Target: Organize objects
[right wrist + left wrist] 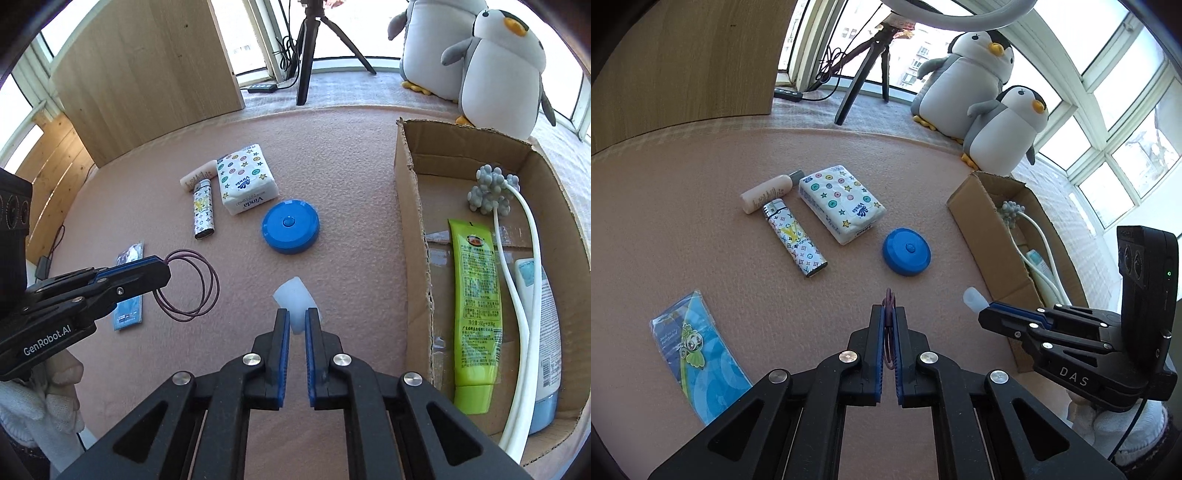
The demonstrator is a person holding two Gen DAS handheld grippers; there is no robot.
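Observation:
My left gripper (pixel 888 308) is shut on thin purple hair ties (pixel 192 284), which hang in loops above the pink mat. My right gripper (pixel 296 312) is shut on a small translucent white cap (pixel 294 295), just left of the open cardboard box (pixel 410 206). On the mat lie a blue round case (pixel 907 252), a patterned lighter (pixel 795 238), a tissue pack (pixel 842 203), a small cream bottle (pixel 768 192) and a blue card packet (pixel 698 350). The box holds a green tube (pixel 476 306), a white massager (pixel 517 280) and a white-blue tube (pixel 546 332).
Two plush penguins (pixel 979 81) sit behind the box by the window. A black tripod (pixel 866 70) and a power strip (pixel 788 95) stand at the back. A wooden panel (pixel 683 62) rises at the back left. A white-gloved hand (pixel 33 402) holds the left gripper.

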